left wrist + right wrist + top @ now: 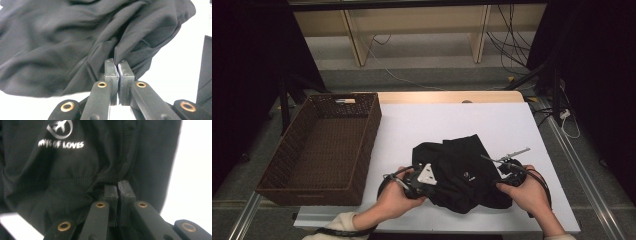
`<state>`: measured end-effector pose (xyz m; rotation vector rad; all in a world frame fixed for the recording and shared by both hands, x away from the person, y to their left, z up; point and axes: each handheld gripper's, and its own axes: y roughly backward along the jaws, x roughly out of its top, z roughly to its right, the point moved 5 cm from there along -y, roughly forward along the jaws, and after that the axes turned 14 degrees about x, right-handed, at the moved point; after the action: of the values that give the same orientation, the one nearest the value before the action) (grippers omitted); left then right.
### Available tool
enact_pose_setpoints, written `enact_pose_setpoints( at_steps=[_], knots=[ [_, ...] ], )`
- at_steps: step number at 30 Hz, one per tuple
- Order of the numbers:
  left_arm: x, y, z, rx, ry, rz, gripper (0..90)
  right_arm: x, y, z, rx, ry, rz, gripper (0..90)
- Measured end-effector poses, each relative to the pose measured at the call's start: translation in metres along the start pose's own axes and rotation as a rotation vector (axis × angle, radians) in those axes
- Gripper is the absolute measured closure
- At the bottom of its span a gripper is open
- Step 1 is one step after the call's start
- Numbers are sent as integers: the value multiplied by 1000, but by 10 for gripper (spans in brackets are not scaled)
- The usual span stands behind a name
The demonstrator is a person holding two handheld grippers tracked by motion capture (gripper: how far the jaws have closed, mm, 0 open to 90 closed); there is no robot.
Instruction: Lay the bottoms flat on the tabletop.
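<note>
A crumpled black garment [462, 172] lies on the white bench [512, 125]. Left gripper [116, 63] fingers clamp its nine o'clock edge; right gripper [117, 185] fingers clamp its three o'clock edge.

Left gripper [432, 186] clamped tight, right gripper [501, 176] clamped tight

The high view looks forward and down over the white-topped table [512, 125] from the person's side; each gripper view sits close along its own jaws. All three share the crumpled black cloth garment [462, 170] [62, 45] [75, 170].
</note>
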<state>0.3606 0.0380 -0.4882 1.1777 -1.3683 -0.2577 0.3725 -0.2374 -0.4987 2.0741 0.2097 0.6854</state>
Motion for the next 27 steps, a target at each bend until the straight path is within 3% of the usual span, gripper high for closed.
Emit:
enact_pose_setpoints(
  at_steps=[4, 9, 11, 14, 17, 19, 21, 24, 27],
  knots=[
    [-18, 17, -20, 51, 30, -11, 878, -6, -6, -21, 33, 27, -62, 876],
    [-37, 31, -35, 104, 52, -32, 875, -16, -17, -56, 155, 58, -158, 878],
    [-42, 34, -39, 121, 54, -46, 872, -19, -22, -69, 204, 93, -197, 875],
    [-42, 36, -41, 118, 60, -43, 823, -16, -22, -77, 219, 121, -188, 801],
    [-30, 36, -44, 126, 85, 10, 622, -4, -12, -65, 119, 127, -91, 686],
    [-21, 36, -47, 121, 109, 42, 539, 5, -3, -52, 68, 118, 6, 601],
    [-12, 30, -52, 141, 131, 48, 497, 13, 4, -36, 14, 87, 104, 563],
    [0, 14, -56, 138, 163, 36, 480, 23, 6, -10, -56, 66, 168, 510],
    [5, -9, -59, 158, 157, -4, 474, 34, 6, 13, -45, 39, 217, 477]
  ],
)
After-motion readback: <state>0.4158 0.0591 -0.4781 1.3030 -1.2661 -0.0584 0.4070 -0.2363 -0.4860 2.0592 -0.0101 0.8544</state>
